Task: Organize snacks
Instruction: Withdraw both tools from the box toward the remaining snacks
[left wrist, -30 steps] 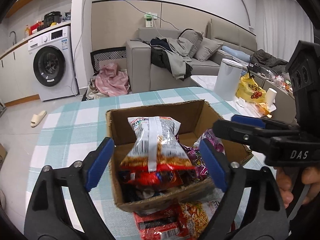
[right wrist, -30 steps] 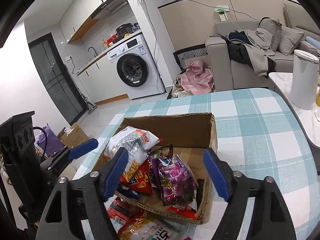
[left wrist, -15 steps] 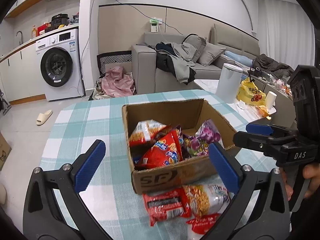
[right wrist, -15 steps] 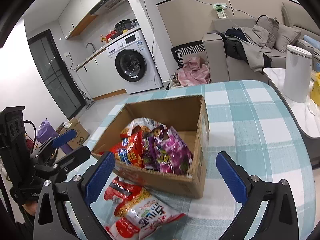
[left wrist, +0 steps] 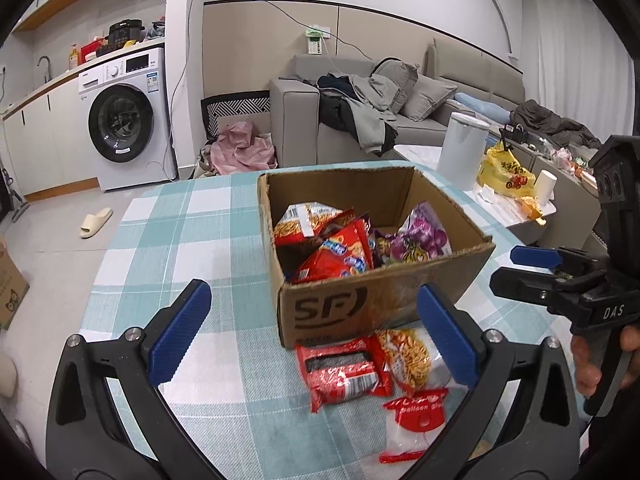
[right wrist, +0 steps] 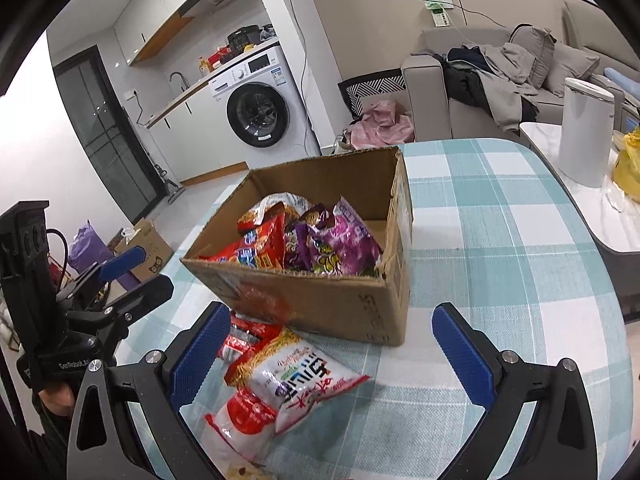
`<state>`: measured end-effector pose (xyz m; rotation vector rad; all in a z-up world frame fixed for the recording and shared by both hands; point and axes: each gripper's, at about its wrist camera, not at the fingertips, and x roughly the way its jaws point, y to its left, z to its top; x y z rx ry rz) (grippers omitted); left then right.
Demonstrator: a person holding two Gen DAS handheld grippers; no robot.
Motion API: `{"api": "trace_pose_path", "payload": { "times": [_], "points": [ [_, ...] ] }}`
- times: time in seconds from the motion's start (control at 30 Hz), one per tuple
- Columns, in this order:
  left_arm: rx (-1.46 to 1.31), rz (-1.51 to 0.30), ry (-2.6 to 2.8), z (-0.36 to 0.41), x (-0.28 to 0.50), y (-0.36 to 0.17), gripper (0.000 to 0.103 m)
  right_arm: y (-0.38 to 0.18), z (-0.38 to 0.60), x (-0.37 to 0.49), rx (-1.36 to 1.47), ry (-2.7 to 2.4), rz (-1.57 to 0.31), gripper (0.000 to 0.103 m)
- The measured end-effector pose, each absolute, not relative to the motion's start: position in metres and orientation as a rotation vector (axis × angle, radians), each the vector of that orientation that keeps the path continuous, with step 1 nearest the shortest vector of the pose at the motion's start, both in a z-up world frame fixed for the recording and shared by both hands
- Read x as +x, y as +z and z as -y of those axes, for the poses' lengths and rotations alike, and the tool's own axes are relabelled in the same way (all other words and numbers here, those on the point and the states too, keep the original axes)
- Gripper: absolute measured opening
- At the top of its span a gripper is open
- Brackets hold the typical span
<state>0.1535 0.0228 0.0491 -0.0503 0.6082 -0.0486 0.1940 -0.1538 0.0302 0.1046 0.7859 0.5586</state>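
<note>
Now both tongs, left tongs and right tongs, stand wide and empty, having just opened, just short of the cardboard box on the checked worktop. Several snack packets already lie inside; three wait outside against its front. Next, I judge, comes pinching the red packet. The box reads "SF"; one pouch seems to say "balloon glue".

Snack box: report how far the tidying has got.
Done: several packets, red and purple, lie inside the cardboard box. In hand: nothing; left gripper and right gripper are open and empty. Left: three packets on the checked tablecloth in front of the box.
</note>
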Motion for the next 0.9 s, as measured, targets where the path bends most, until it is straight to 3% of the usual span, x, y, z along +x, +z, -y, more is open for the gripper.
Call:
{"api": "trace_pose_path", "payload": {
  "times": [0.9],
  "points": [
    [-0.077,-0.705,-0.011,-0.042,0.18,0.002,0.102,-0.035,0.104,0.195,0.043,0.58,-0.978,0.103]
  ]
}}
